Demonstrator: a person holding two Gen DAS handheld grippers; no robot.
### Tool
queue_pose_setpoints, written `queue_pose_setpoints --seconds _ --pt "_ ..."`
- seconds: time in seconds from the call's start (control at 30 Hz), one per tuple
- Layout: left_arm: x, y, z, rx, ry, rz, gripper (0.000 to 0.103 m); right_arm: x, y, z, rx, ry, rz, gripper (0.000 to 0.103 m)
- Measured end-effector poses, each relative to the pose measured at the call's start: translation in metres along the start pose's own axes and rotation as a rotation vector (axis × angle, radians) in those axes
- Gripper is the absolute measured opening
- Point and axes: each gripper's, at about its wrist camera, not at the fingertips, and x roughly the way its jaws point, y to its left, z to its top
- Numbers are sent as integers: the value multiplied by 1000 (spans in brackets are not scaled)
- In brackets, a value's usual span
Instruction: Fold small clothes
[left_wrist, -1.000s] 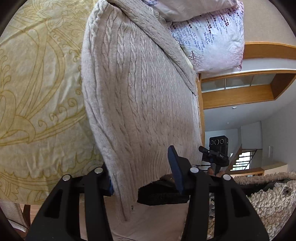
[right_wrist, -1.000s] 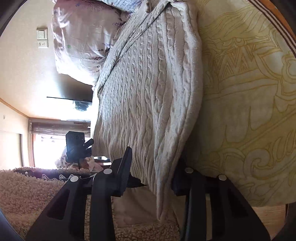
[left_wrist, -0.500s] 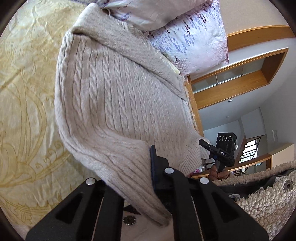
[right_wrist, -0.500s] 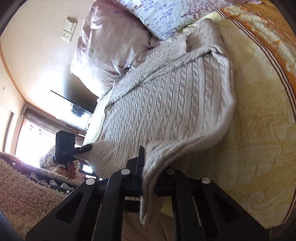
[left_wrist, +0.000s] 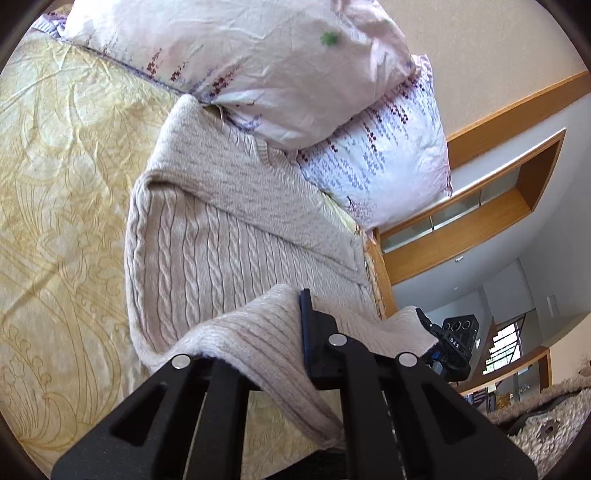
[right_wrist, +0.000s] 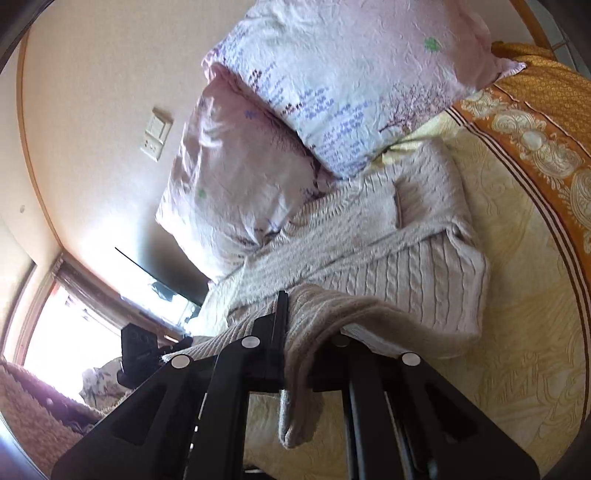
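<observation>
The sweater's hem is being pinched at both corners — clenched by the left gripper and right gripper — above the yellow bedspread.

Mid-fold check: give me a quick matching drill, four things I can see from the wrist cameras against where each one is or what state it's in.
Things:
1. sweater
2. floral pillows
3. left gripper
4. bedspread

Places or states:
A. stacked at the head of the bed, beyond the sweater
B. yellow with a swirling pattern, spread under the sweater
C. shut on one corner of the sweater's hem
D. beige cable knit, near hem raised off the bed at both corners

Pairs: 1-D, 2-A, 3-C, 4-B
</observation>
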Motion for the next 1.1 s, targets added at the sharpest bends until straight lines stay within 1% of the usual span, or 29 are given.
queue_pose_setpoints --seconds 0.1,0.2,0.3,0.47,0.63,0.87,0.97,1.1 --pt "4 -5 19 8 -47 7 6 6 2 18 3 -46 28 8" --pt "7 -9 37 23 -87 20 6 15 8 31 -40 -48 22 8" --pt "12 -10 52 27 -112 44 6 23 13 40 -68 -55 20 8" --pt "21 -9 73 26 -138 55 6 36 13 57 -76 -79 16 8" --pt "34 -6 95 15 -151 65 6 47 10 68 -77 -92 -4 8" --pt "61 0 133 -7 -160 86 6 69 -9 87 -32 -106 -52 8" --pt "76 9 146 -25 -154 114 6 83 -20 95 -7 -99 -80 8" --pt "96 27 151 -70 -134 168 6 106 -39 100 37 -56 -124 8"
